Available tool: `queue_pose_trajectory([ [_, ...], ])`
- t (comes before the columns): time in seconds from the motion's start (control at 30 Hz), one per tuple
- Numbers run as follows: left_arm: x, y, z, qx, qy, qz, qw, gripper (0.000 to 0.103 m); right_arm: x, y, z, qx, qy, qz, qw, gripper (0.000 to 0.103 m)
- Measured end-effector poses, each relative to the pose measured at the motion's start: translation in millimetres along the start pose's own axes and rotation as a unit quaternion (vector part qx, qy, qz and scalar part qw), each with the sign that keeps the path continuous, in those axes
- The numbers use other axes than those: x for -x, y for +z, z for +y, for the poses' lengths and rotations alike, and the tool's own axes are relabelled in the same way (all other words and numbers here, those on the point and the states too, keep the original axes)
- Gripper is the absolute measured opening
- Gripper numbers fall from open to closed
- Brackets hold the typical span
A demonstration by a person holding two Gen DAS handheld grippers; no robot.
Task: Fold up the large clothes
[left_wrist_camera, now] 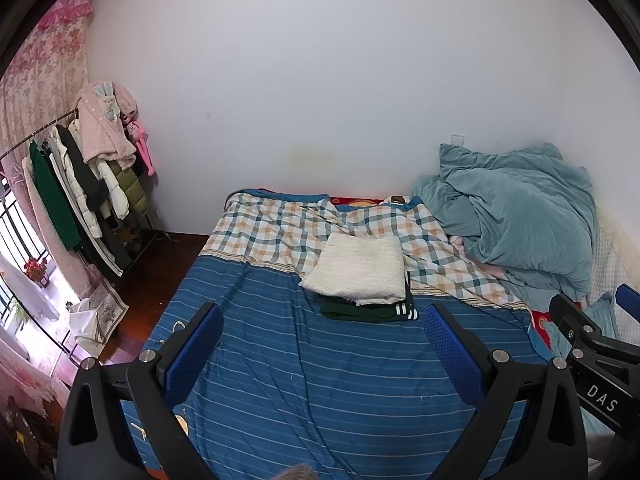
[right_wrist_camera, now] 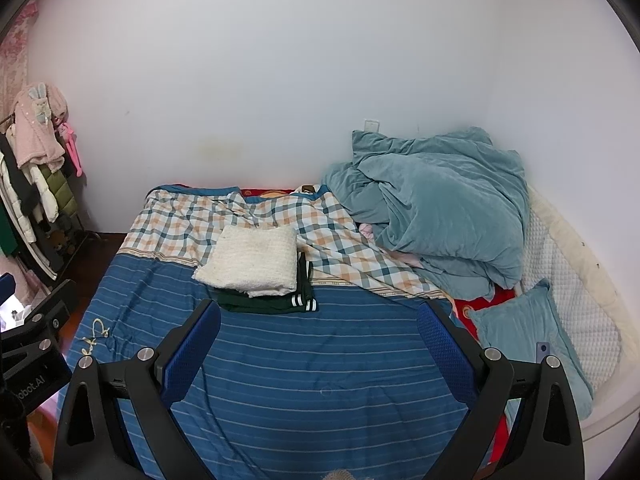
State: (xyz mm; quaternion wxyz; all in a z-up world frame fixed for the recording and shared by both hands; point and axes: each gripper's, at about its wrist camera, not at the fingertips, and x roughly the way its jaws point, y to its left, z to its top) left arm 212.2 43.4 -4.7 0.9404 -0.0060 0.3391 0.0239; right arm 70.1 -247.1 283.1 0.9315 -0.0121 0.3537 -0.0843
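Both grippers are held above the near end of a bed covered by a blue striped sheet (left_wrist_camera: 304,380). The left gripper (left_wrist_camera: 322,344) is seen with its blue-padded fingers (left_wrist_camera: 198,344) spread wide apart and nothing between them. The right gripper (right_wrist_camera: 318,340) is likewise held apart, with nothing gripped; part of it is also caught at the right edge of the left wrist view.

Two folded garments are stacked near the middle of the bed, where the striped sheet meets a checked cover (right_wrist_camera: 176,220). A folded cream knit (right_wrist_camera: 250,262) lies on top of a folded dark green garment (right_wrist_camera: 272,302), whose white-striped cuff is visible at the right corner. The stack is well apart from both grippers.

A crumpled teal duvet (right_wrist_camera: 444,208) is heaped against the wall at the far right of the bed, with a teal pillow (right_wrist_camera: 524,332) beside it nearer the camera. A clothes rack (left_wrist_camera: 80,184) hung with coats and jackets is seen beside the bed on the left, in front of a pink floral curtain (left_wrist_camera: 40,80).
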Motion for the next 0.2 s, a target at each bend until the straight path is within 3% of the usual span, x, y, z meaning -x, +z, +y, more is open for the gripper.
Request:
queue_pose_trajectory([
  [0.2, 0.2, -2.2, 3.9, 0.008, 0.000, -0.004, 1.0000, 0.102, 0.1, -0.7, -0.1, 0.000, 0.001, 0.000, 1.000, 0.100],
])
